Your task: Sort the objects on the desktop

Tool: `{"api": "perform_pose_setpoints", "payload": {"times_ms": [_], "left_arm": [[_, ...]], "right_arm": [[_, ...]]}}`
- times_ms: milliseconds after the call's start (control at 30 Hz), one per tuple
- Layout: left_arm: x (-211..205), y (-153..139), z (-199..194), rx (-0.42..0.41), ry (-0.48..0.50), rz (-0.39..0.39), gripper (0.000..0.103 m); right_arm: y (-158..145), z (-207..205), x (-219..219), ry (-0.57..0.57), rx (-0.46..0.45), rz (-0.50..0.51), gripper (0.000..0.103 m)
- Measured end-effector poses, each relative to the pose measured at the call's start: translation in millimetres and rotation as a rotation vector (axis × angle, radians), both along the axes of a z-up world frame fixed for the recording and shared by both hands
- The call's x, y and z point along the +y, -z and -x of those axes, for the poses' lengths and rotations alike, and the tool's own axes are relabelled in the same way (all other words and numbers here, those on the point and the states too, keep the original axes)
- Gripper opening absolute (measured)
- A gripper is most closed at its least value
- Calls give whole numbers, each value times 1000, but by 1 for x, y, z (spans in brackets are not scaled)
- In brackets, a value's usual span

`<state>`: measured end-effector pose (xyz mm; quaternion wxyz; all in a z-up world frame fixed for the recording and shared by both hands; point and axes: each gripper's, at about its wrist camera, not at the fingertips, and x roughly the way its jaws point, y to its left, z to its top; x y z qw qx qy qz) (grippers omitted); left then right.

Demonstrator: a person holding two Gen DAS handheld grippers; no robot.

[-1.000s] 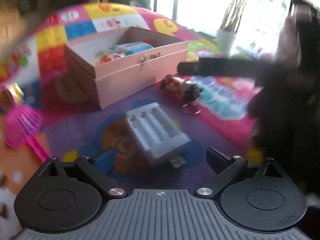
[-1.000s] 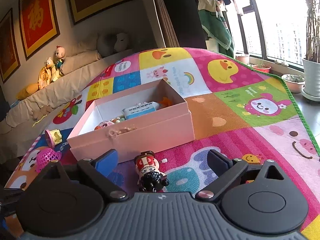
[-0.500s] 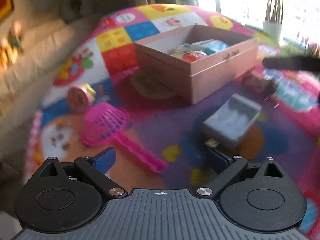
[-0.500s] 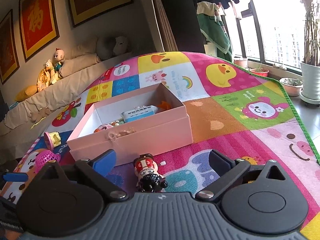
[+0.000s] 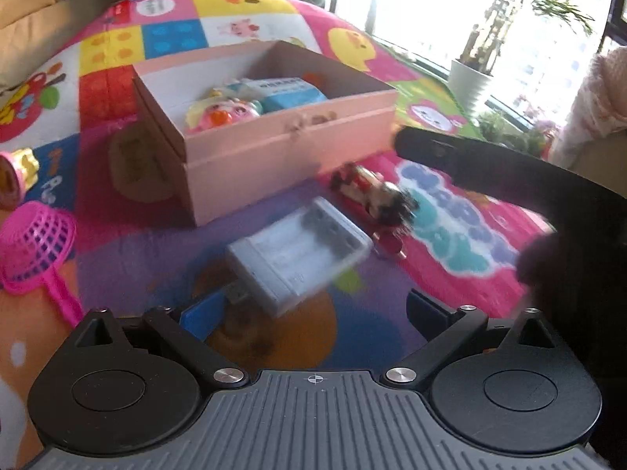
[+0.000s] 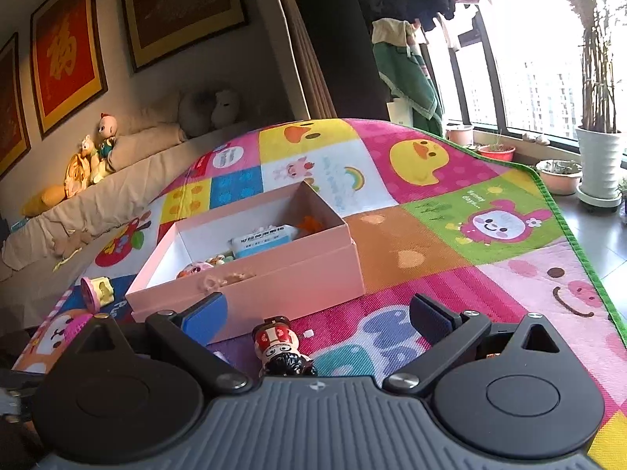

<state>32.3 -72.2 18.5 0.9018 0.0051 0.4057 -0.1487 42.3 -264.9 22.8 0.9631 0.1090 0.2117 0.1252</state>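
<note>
A pink open box (image 5: pixel 282 149) holds a blue packet (image 5: pixel 290 92) and a round pink toy (image 5: pixel 219 115); it also shows in the right wrist view (image 6: pixel 298 274). A grey battery charger (image 5: pixel 298 254) lies on the mat just ahead of my open, empty left gripper (image 5: pixel 313 313). A red-and-black doll figure (image 5: pixel 372 192) lies between the charger and the box. In the right wrist view the doll (image 6: pixel 280 346) lies between the fingers of my open right gripper (image 6: pixel 317 315). The right gripper shows as a dark bar (image 5: pixel 490 172) in the left wrist view.
A pink toy strainer (image 5: pixel 35 250) and a small pink-and-yellow toy (image 5: pixel 15 174) lie at the mat's left. A brown patch (image 5: pixel 137 164) lies left of the box. A sofa with plush toys (image 6: pixel 90 160) stands behind; potted plants (image 6: pixel 599 164) line the window.
The left gripper has swung back right, so the charger sits ahead of it again instead of the strainer. The right gripper has come lower and closer over the doll.
</note>
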Motion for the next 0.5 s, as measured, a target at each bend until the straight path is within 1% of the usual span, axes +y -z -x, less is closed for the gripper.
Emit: {"api": "perform_pose_setpoints", "payload": {"times_ms": [167,333,400,433,500], "left_arm": [[-3,1,-20,-11,-59,9,102],[-13,7,-30,-55,-75,-75,102],[-13,7,-28,-63,-62,-85,100],[-12,7,-25,-71,-47,-94,93],[-9,6,-18,-82,-15,-116,92]], "right_arm": [[0,-2,-6,32,-3,-23,100],[1,-5,-15,72,15,-69,100],[2,-6,-17,78,24,-79,100],[2,-6,-17,79,25,-81,100],[3,-7,-16,67,29,-74,100]]}}
